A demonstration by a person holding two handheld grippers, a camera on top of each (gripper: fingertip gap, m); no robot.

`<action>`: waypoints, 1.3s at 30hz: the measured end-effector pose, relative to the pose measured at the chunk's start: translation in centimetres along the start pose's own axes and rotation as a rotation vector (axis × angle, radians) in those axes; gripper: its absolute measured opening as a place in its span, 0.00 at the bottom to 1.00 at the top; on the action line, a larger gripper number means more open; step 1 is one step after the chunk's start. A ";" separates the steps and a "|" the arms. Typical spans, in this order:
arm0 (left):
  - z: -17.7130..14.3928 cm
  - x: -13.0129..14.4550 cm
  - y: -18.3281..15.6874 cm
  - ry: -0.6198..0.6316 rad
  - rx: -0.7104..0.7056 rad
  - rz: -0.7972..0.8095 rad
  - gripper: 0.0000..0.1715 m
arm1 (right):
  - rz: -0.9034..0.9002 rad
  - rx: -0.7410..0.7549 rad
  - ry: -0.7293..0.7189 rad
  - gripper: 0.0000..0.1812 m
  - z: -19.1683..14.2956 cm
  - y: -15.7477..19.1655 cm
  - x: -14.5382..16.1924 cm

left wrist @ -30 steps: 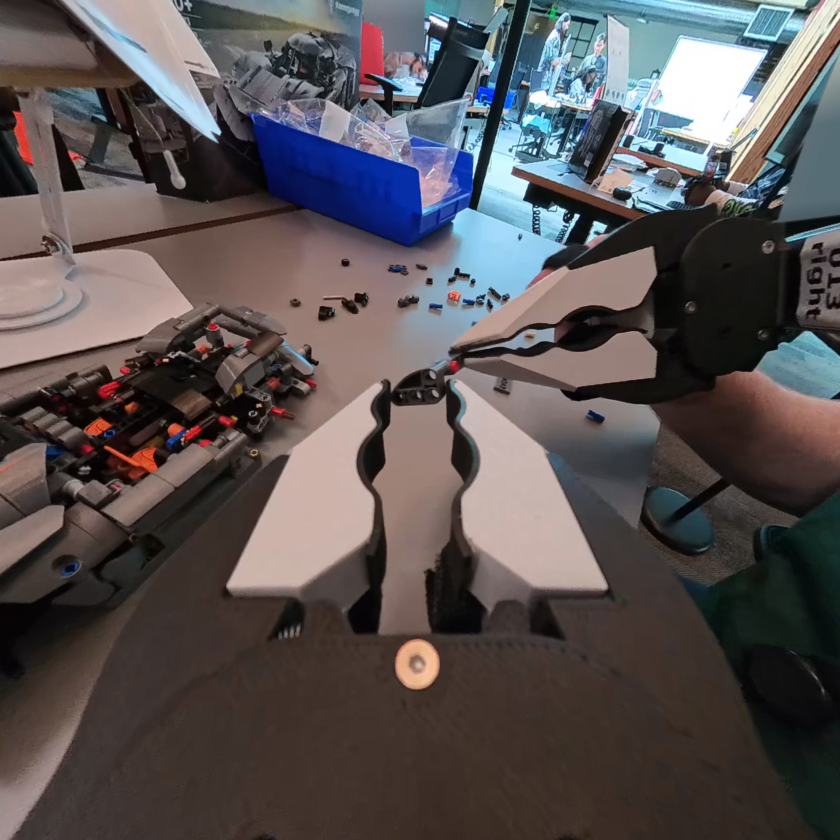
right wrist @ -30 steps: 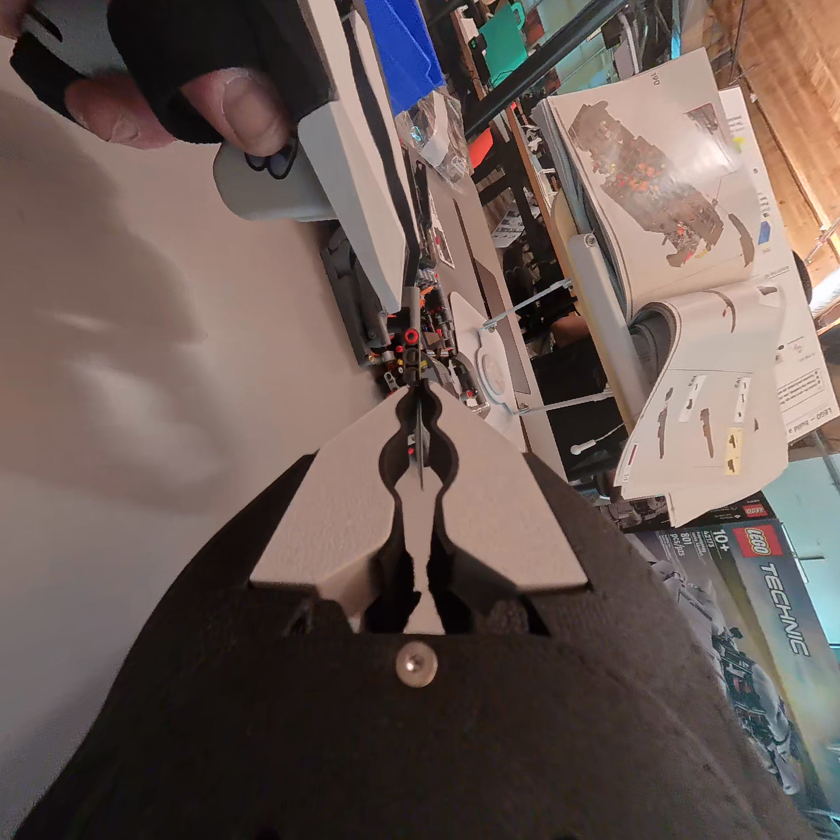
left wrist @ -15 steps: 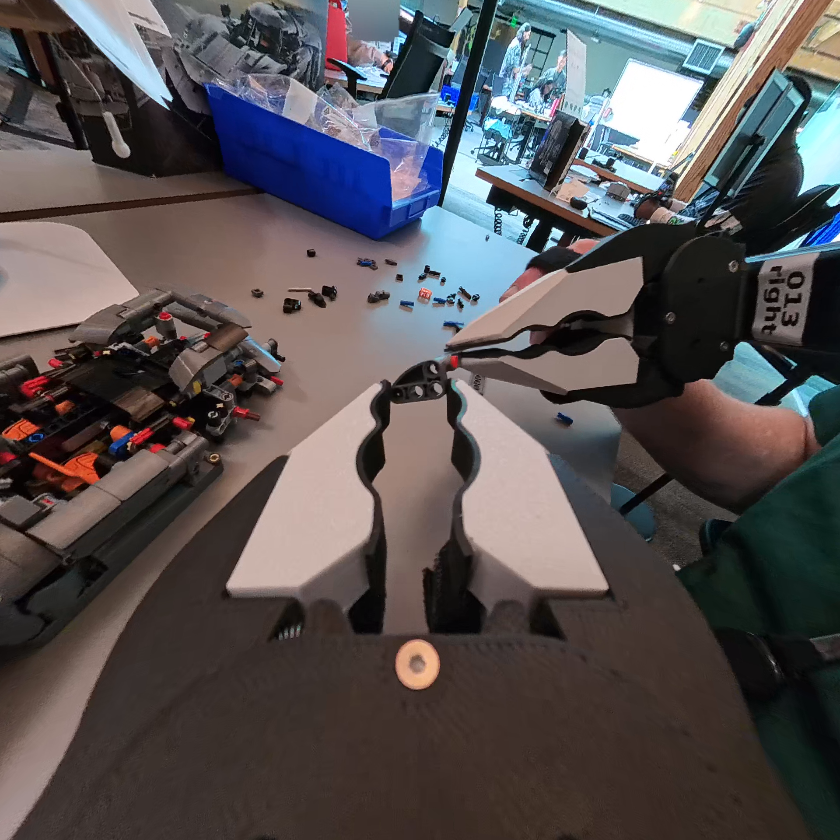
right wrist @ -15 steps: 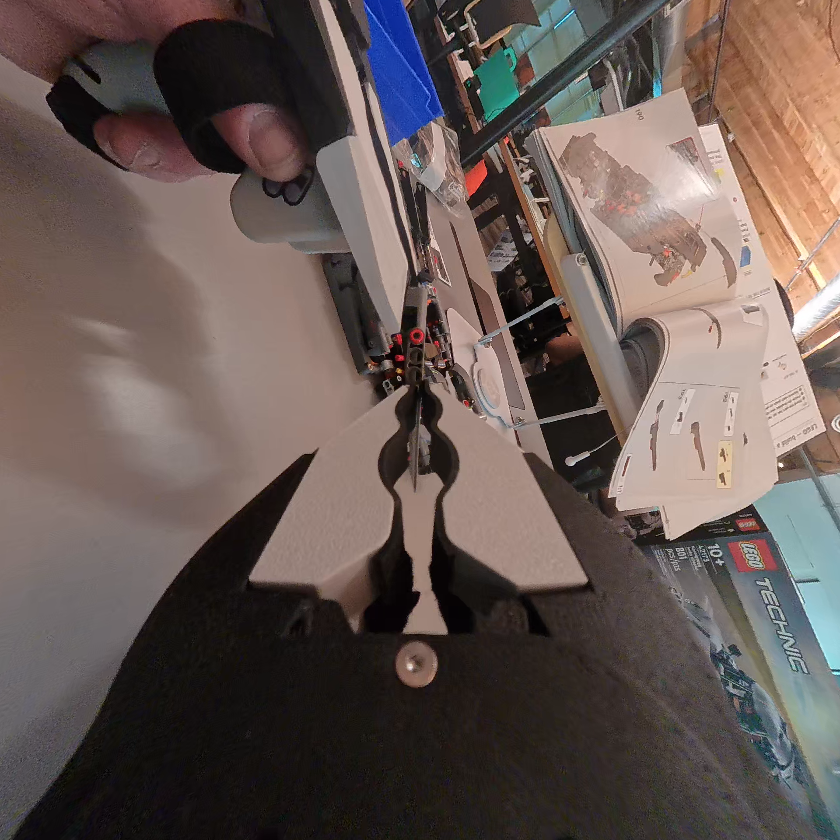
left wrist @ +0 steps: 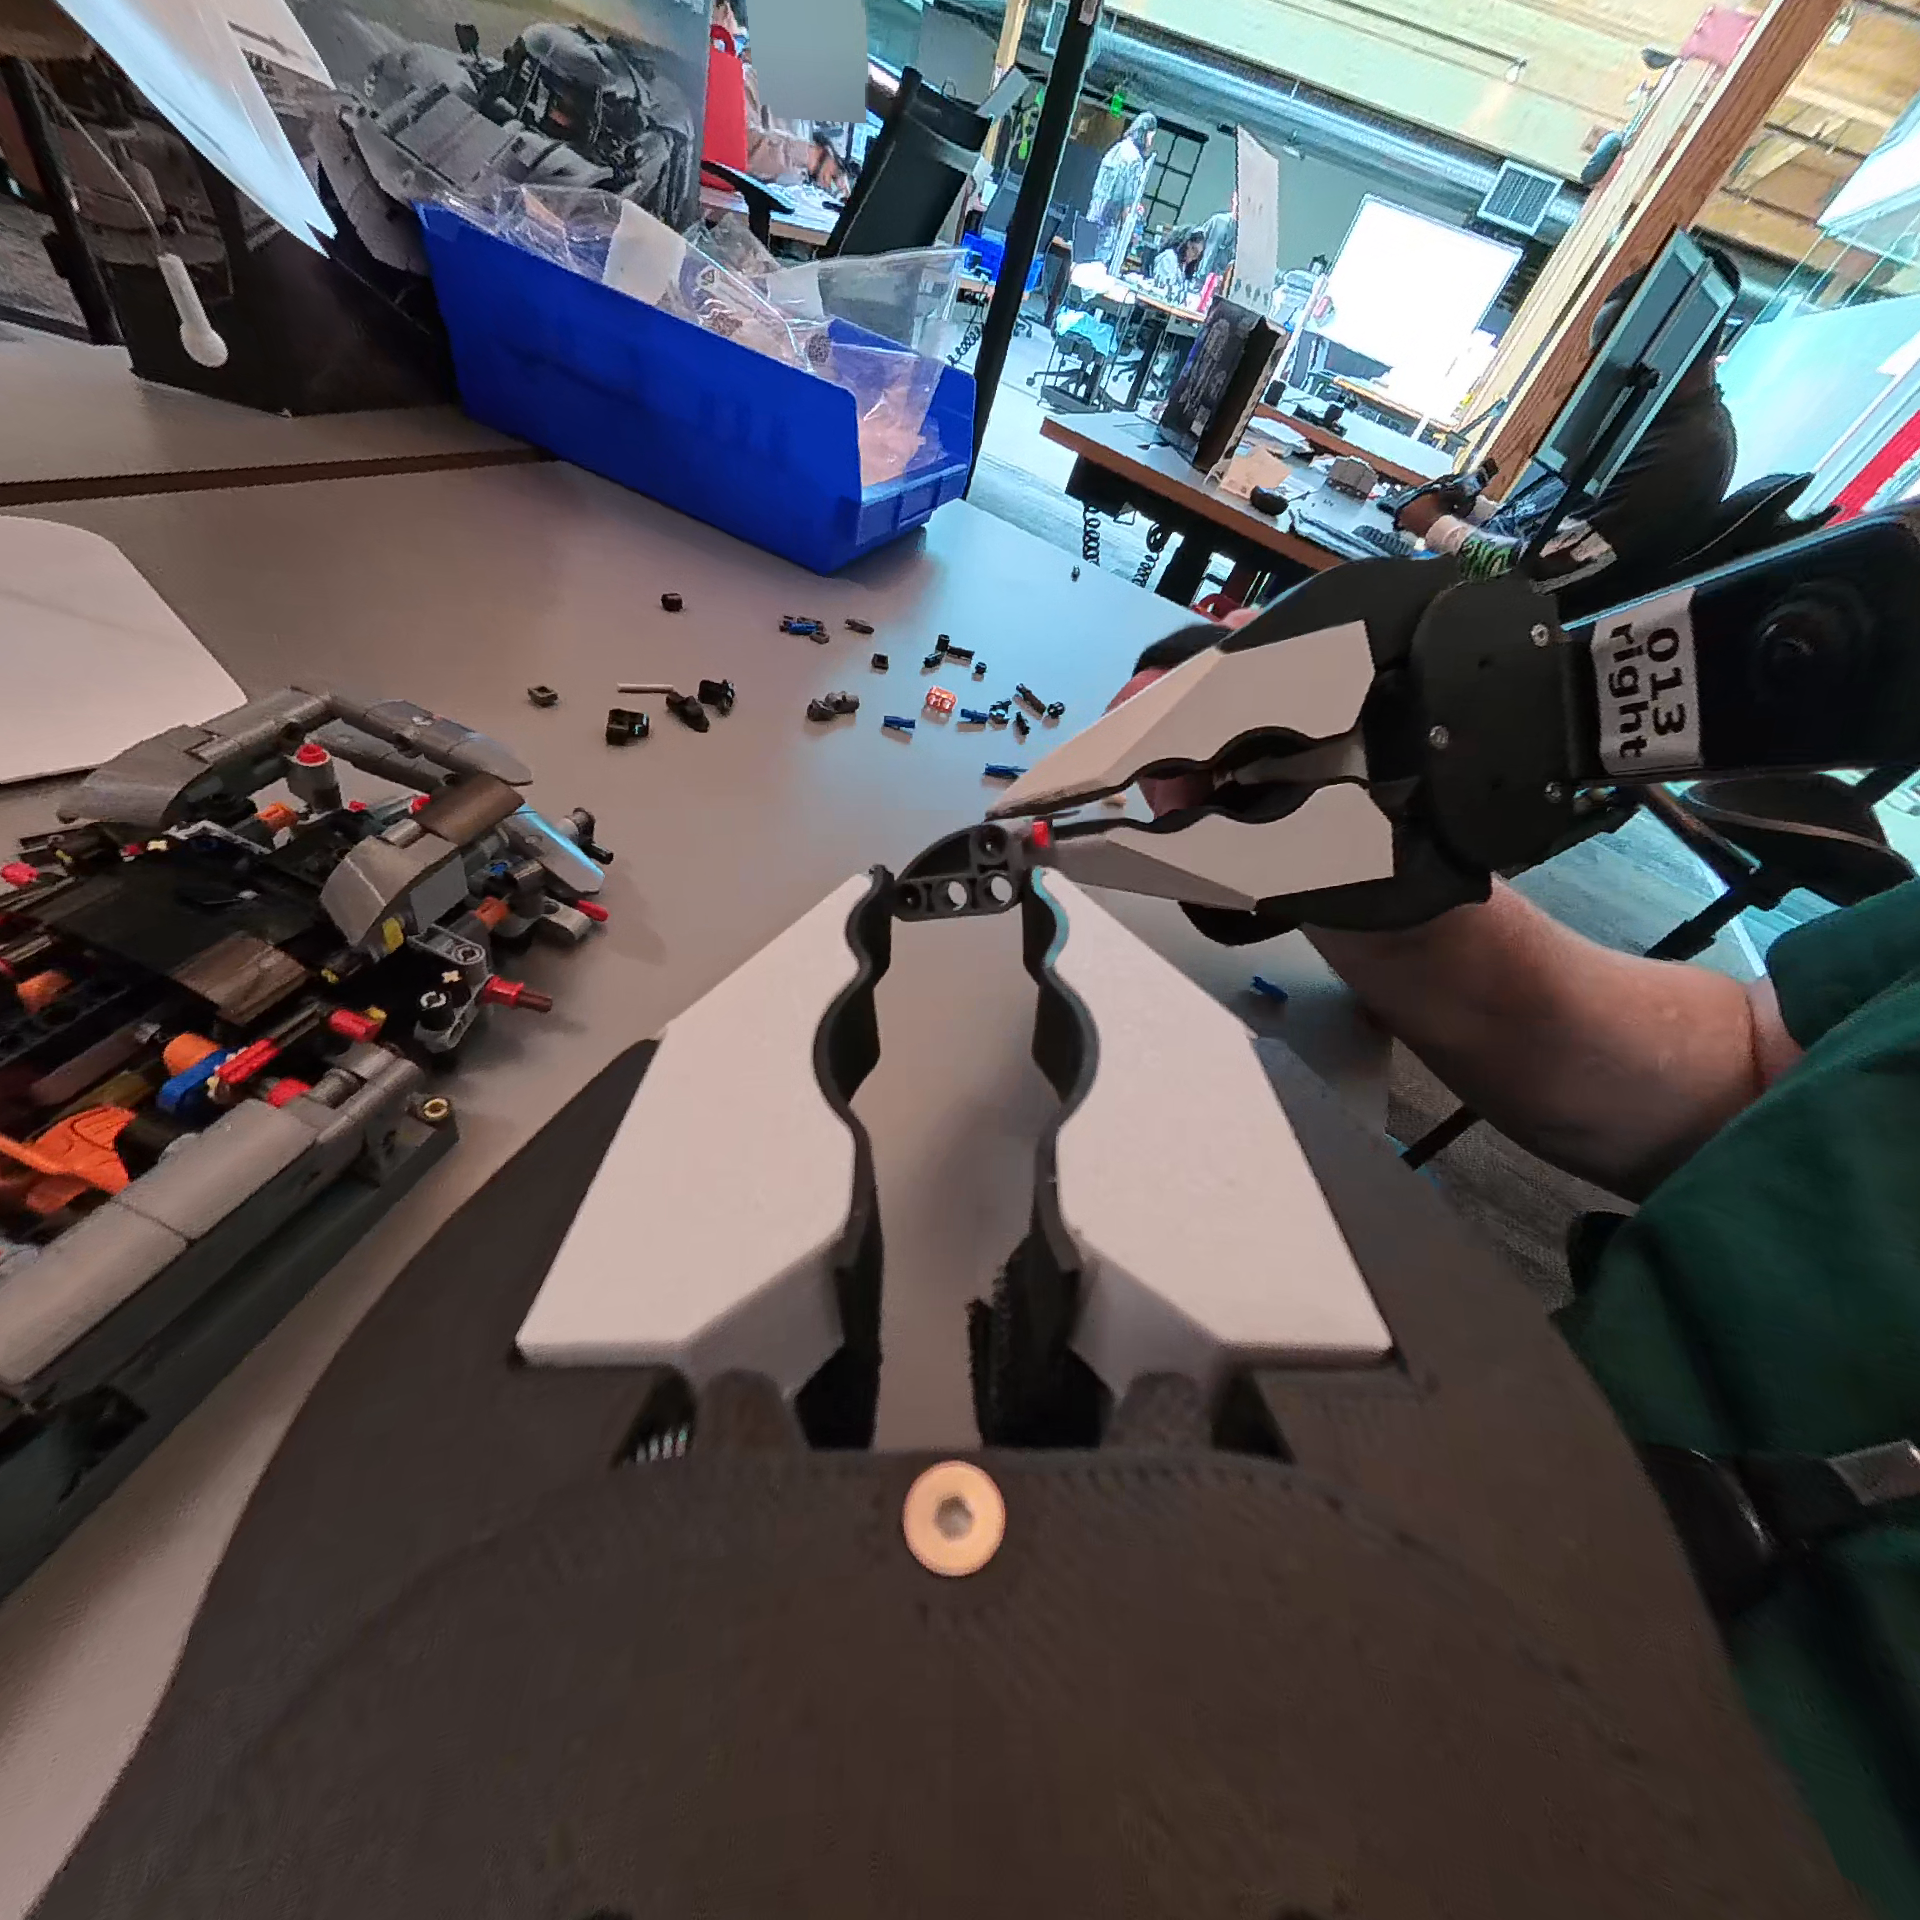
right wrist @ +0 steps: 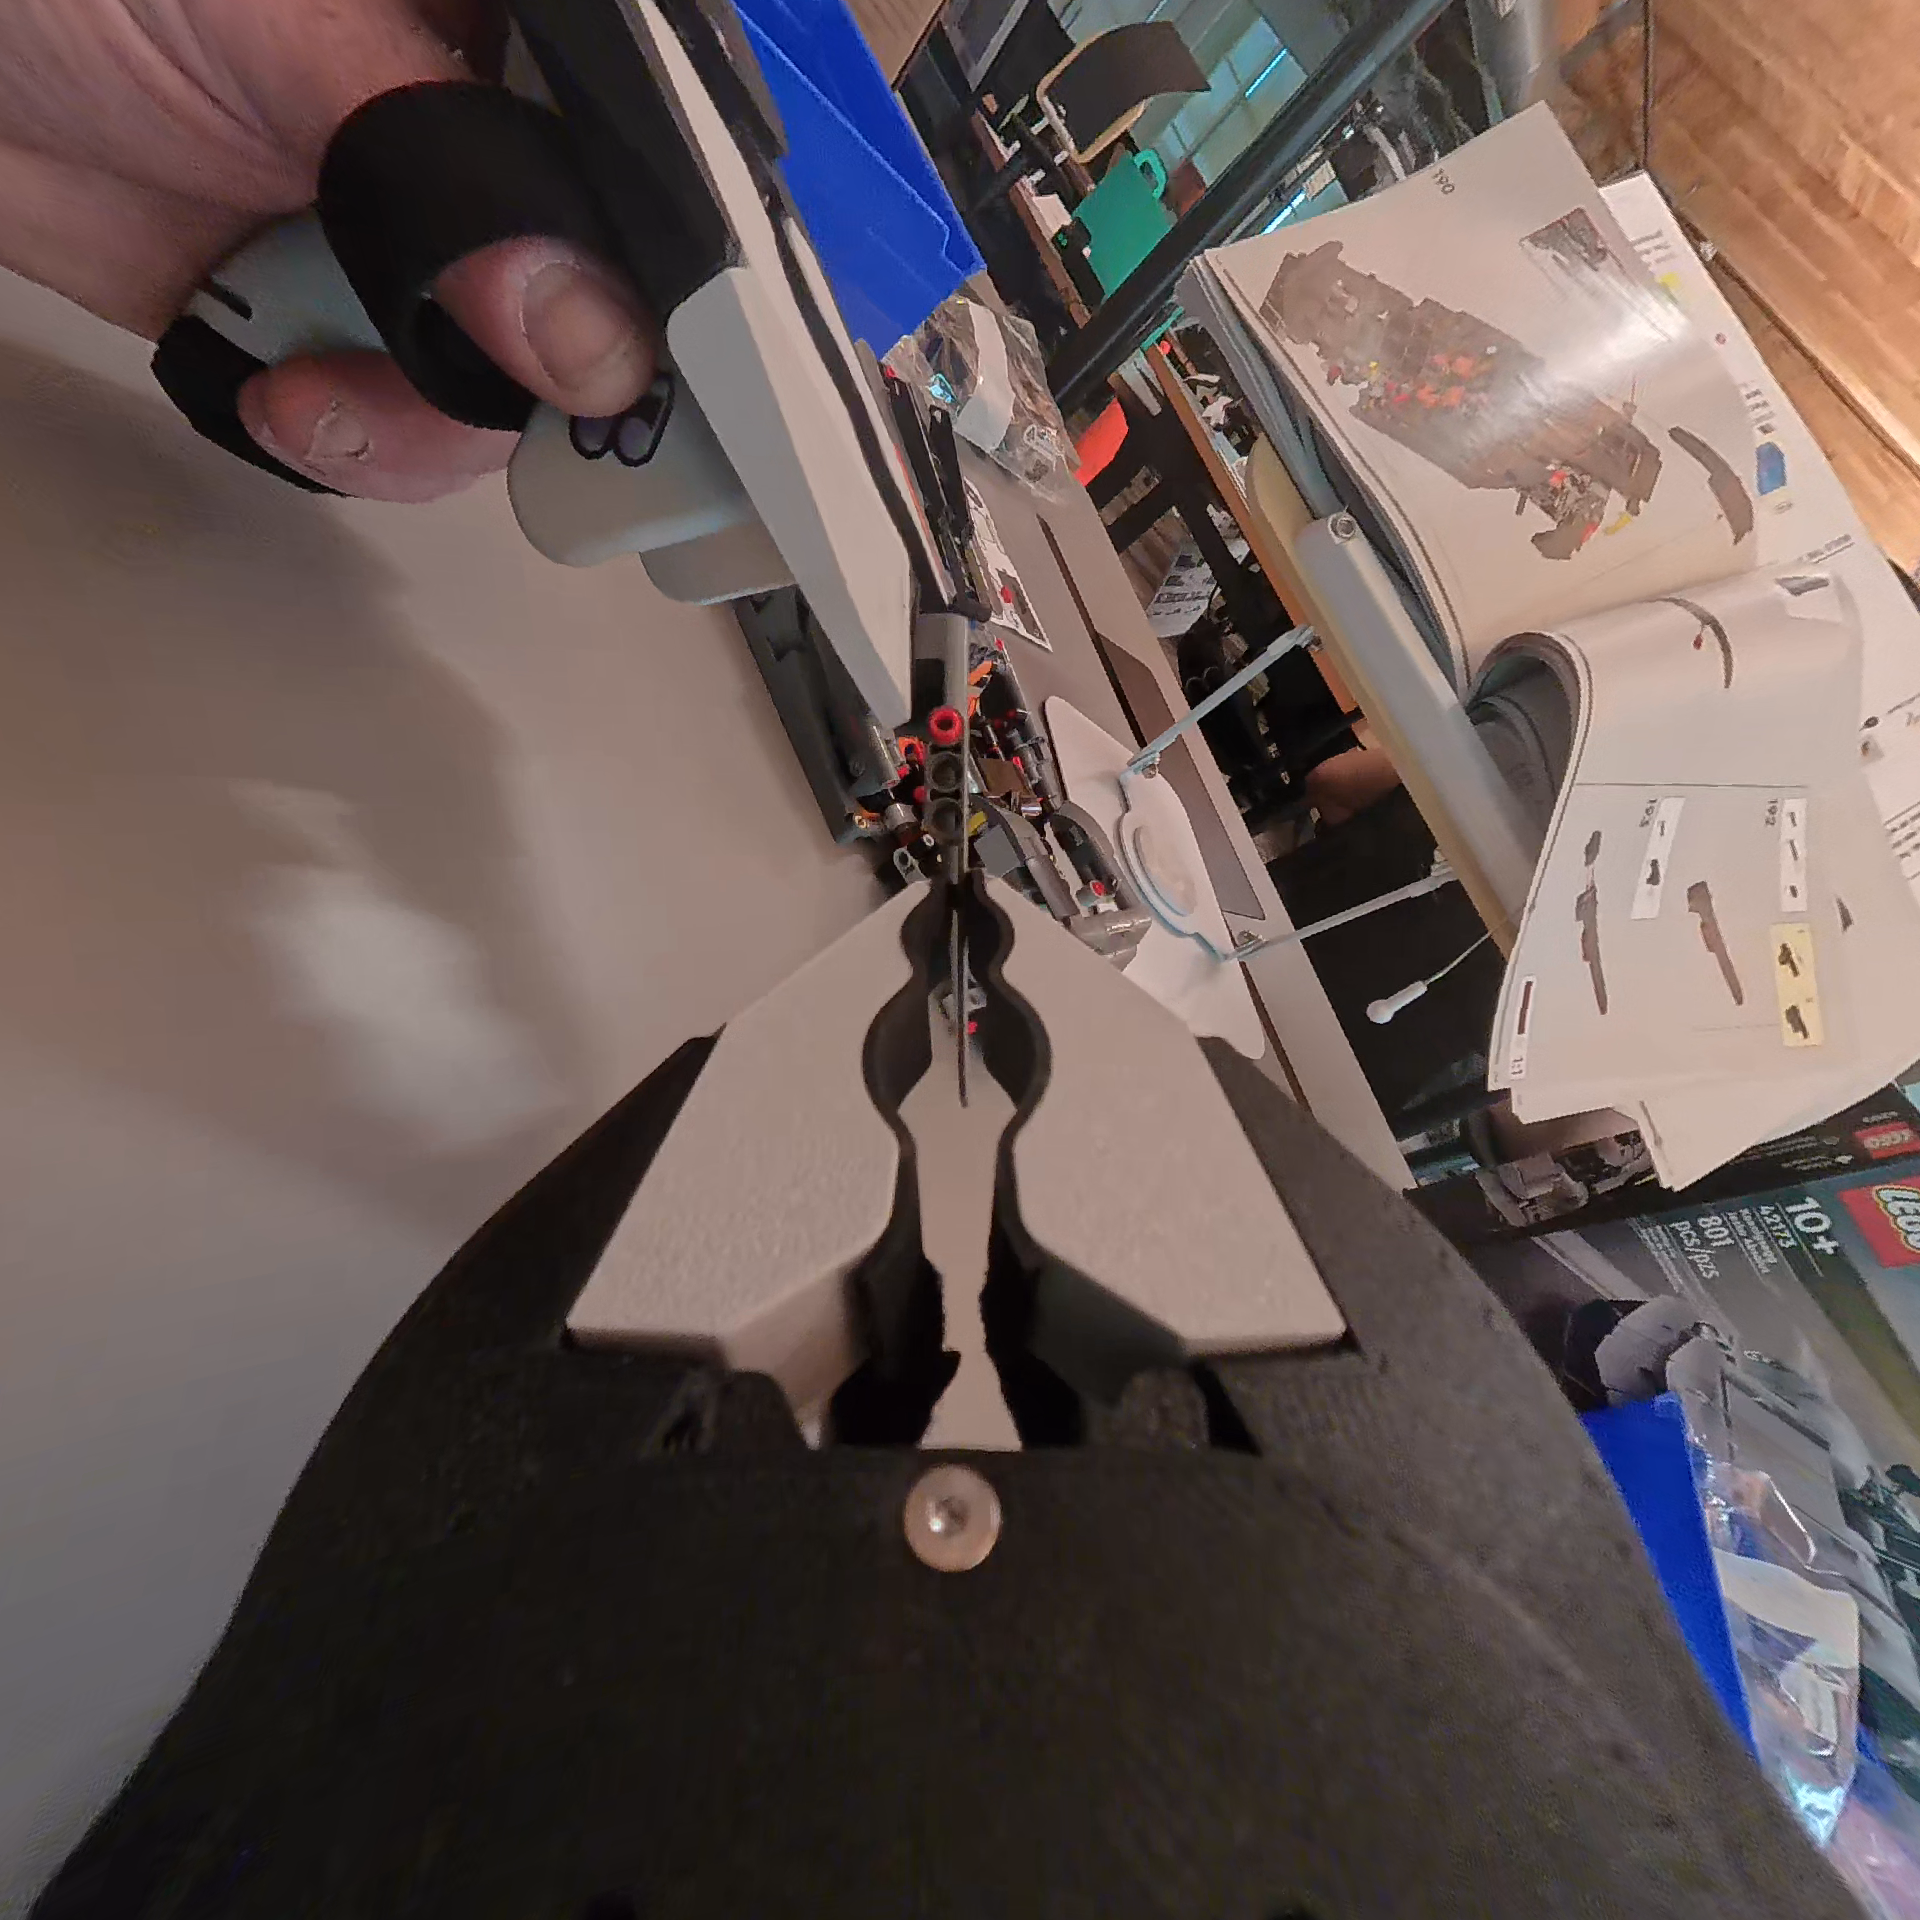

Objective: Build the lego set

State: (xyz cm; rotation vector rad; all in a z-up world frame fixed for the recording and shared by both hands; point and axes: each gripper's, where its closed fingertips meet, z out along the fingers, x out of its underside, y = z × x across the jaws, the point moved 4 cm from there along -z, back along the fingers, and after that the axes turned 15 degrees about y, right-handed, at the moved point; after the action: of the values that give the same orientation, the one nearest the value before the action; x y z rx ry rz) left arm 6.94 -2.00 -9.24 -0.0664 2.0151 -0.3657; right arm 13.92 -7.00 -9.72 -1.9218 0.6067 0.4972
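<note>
My left gripper (left wrist: 958,885) is shut on a small dark grey beam with round holes (left wrist: 961,868), held at its fingertips above the table. My right gripper (left wrist: 1023,828) reaches in from the right, shut on a thin black piece (left wrist: 1132,826), its tip against the beam beside a red pin (left wrist: 1041,831). In the right wrist view my right gripper (right wrist: 956,902) pinches the thin piece (right wrist: 961,1018) edge-on; the beam (right wrist: 943,795) and red pin (right wrist: 943,722) sit just beyond, under a left finger (right wrist: 821,520). The part-built Lego vehicle (left wrist: 260,935) lies at the left.
Several loose small parts (left wrist: 883,696) are scattered on the grey table (left wrist: 468,582). A blue bin (left wrist: 675,405) with plastic bags stands behind, by the set's box (right wrist: 1766,1299). An open instruction book (right wrist: 1558,468) hangs on a stand. A person's forearm (left wrist: 1558,1039) is at the right. The grippers are tip to tip, or close to it.
Both grippers have stayed together on their pieces and drifted a little away from the model. The beam has turned, so its holes face the left wrist camera more.
</note>
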 end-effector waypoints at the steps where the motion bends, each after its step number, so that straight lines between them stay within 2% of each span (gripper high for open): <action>1: 0.1 0.0 0.1 0.003 0.000 0.003 0.14 | 0.003 0.001 -0.001 0.00 0.1 0.0 0.1; 14: 1.4 0.2 0.3 -0.002 0.061 0.027 0.14 | 0.042 -0.045 0.042 0.00 1.0 0.2 1.7; 39: 1.6 -0.2 0.4 0.009 0.093 0.017 0.14 | 0.061 -0.039 0.037 0.00 0.9 0.0 2.0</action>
State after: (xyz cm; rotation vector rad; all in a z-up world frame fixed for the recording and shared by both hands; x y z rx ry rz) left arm 8.45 -1.93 -9.86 0.0103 2.0031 -0.4493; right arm 15.38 -6.54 -11.24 -1.9577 0.6856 0.5162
